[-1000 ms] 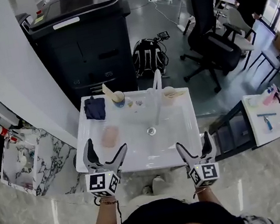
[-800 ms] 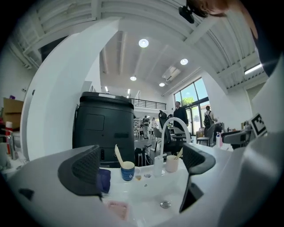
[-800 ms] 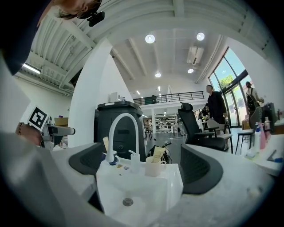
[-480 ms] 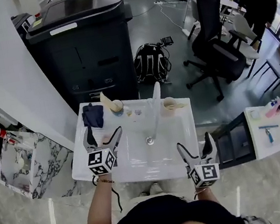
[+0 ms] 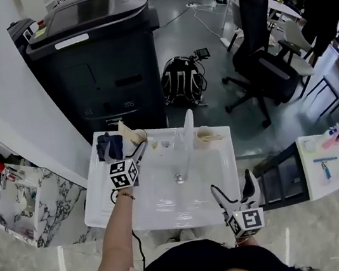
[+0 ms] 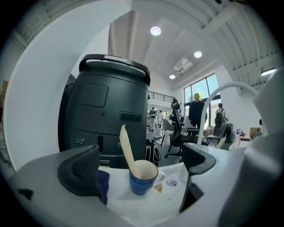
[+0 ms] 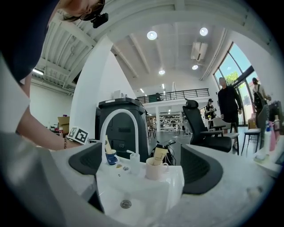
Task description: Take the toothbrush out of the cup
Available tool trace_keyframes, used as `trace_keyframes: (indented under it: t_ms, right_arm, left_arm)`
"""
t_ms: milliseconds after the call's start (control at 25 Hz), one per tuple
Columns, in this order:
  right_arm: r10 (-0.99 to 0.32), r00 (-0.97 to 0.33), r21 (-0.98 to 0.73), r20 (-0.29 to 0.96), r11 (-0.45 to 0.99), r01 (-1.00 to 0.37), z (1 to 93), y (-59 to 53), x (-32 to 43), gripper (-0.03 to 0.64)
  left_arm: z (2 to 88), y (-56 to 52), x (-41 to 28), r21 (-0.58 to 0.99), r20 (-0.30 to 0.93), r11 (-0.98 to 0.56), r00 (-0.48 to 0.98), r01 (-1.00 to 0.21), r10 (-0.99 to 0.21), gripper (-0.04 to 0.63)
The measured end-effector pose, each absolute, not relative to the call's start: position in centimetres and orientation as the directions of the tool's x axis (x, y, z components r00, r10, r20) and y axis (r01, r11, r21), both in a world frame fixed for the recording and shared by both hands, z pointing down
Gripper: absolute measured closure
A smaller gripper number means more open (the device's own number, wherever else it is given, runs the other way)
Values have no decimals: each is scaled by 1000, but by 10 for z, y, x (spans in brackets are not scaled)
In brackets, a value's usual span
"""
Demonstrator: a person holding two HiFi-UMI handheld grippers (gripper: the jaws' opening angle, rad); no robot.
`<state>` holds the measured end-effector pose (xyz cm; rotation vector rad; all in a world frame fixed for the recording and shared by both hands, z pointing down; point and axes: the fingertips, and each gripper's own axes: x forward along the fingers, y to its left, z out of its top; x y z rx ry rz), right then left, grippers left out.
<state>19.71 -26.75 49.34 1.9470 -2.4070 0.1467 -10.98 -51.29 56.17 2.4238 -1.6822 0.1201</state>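
Toothbrush (image 6: pixel 124 146): stands slanted in the blue cup (image 6: pixel 143 178), its pale handle leaning left over the rim; not lifted yet.
Cup: back left of the sink (image 5: pixel 169 210), just beside a dark cloth (image 5: pixel 108 146).
Left gripper (image 5: pixel 135 153): jaws wide apart with nothing in them, pointed at the cup and near it, touching neither cup nor brush.
Right gripper (image 5: pixel 232 185): open too, empty, down at the sink's near edge, well apart from the cup.
Done: only the approach, from where I stand.
To do: close on the handle, then draw it up and clear of the cup.
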Motion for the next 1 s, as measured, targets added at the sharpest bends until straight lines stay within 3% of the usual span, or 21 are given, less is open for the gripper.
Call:
trace_keyframes:
  t_ms: [160, 360, 560, 600, 640, 680, 1000]
  right_arm:
    - [-971, -216, -57, 100, 211, -976, 492, -262, 191, 71]
    - [-970, -216, -47, 112, 212, -976, 489, -256, 196, 71]
    - [-975, -186, -60, 118, 180, -982, 499, -249, 213, 71]
    - [-976, -179, -59, 121, 173, -983, 500, -248, 216, 71]
    - [-977, -172, -62, 124, 165, -984, 501, -247, 219, 71]
    - [-978, -165, -66, 125, 157, -985, 501, -247, 222, 71]
    - [-981, -123, -69, 147, 114, -991, 507, -245, 232, 71]
  left_arm:
    - [582, -534, -101, 8, 241, -358, 349, -934, -906, 20]
    - [604, -564, -104, 193, 283, -293, 339, -936, -897, 20]
    - [622, -585, -112, 174, 351, -254, 301, -951, -886, 41]
    - [624, -586, -111, 158, 358, -267, 307, -951, -882, 160]
    - [624, -587, -109, 146, 356, -287, 321, -947, -878, 421]
    - [624, -588, -106, 138, 353, -310, 339, -941, -872, 527]
    - [624, -591, -97, 141, 355, -330, 359, -933, -863, 555]
